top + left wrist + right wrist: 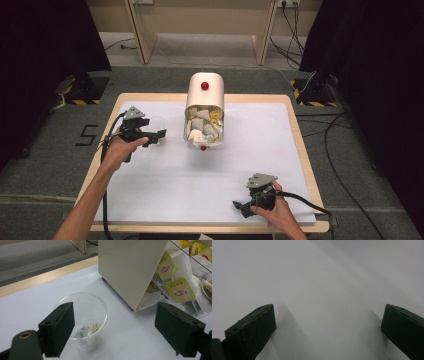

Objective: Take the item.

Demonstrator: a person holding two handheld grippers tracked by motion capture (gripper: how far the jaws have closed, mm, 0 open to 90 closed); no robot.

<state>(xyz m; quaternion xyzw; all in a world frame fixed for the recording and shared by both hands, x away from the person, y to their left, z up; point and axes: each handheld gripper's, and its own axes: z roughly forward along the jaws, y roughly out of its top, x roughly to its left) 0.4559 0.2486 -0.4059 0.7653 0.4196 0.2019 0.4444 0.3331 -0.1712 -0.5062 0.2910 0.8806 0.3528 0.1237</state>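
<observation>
The left claw (113, 335) hangs spread beside a clear plastic cup (83, 315) with a tea bag (89, 329) inside, left of the cream tea-bag dispenser (204, 110). At the counter's (150, 200) near right, the right claw (239, 205) hovers spread.

A black numeral "5" (88, 135) is marked on the grey floor left of the table, seen in the high view. In the left gripper view, the tea bags in the clear-fronted dispenser (130, 270) carry yellow paper tags (180, 289) with a red brand emblem; the lettering on the emblem is too blurred to read with certainty. Further yellow tags (166, 268) with the same red emblem lie higher in the dispenser, likewise illegible. A line of small print above the emblem on the nearest tag cannot be made out. No legible text appears in the right gripper view.
</observation>
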